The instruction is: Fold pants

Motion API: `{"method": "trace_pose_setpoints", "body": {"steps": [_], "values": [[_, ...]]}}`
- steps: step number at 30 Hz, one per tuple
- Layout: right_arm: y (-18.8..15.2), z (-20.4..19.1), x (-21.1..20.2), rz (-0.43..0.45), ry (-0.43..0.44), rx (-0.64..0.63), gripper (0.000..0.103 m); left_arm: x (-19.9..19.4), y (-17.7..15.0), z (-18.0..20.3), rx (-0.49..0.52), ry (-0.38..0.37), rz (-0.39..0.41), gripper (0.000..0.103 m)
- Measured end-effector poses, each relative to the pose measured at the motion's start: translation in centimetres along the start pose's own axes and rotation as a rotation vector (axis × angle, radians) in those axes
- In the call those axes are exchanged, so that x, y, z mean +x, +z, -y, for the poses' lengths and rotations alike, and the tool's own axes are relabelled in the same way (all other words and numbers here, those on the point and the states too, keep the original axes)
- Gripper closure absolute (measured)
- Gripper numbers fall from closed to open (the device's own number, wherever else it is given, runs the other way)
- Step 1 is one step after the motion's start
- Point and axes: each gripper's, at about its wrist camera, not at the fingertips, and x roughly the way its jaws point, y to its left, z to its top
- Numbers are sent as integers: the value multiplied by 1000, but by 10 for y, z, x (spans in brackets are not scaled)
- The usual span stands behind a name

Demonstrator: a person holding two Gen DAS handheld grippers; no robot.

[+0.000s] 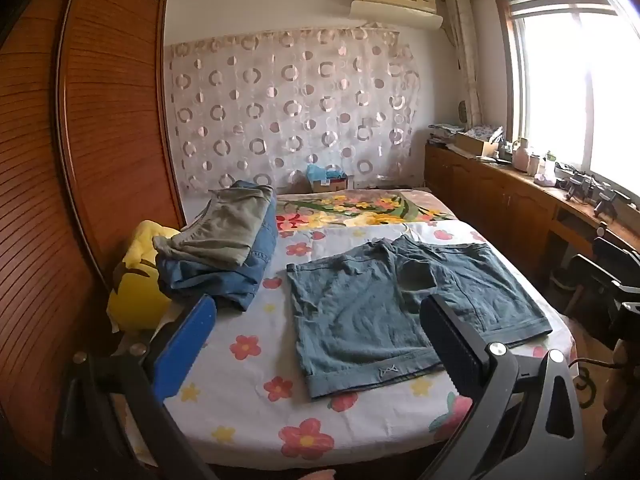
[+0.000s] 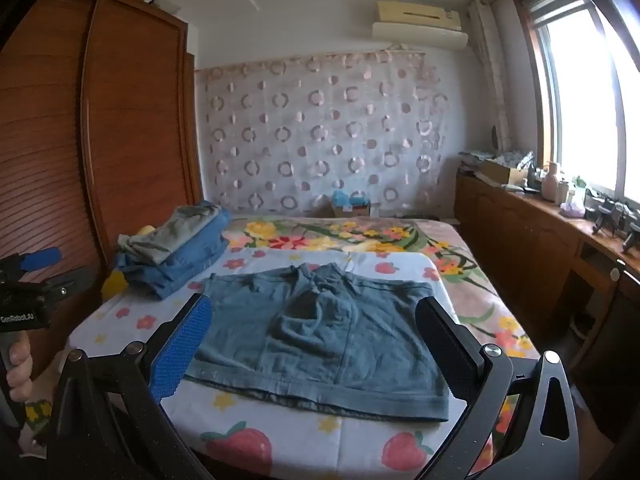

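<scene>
A pair of grey-blue short pants lies spread flat on the flowered sheet of the bed, leg hems toward me. My left gripper hovers open above the bed's near edge, nothing between its blue and black fingers. In the right wrist view the same pants lie flat ahead of my right gripper, which is open and holds nothing. The left gripper also shows at the left edge there, held by a hand.
A stack of folded pants, khaki on denim, sits at the bed's left side by a yellow plush toy. A wooden wardrobe stands to the left, and a low wooden cabinet with clutter runs under the window on the right.
</scene>
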Motion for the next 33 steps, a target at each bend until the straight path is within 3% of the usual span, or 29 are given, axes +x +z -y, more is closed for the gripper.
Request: {"method": "trace_pose_setpoints", "body": {"steps": [33], "values": [[0,-3,-5,5,9,7,0,0,-4,6,13,-1,-19,0]]}}
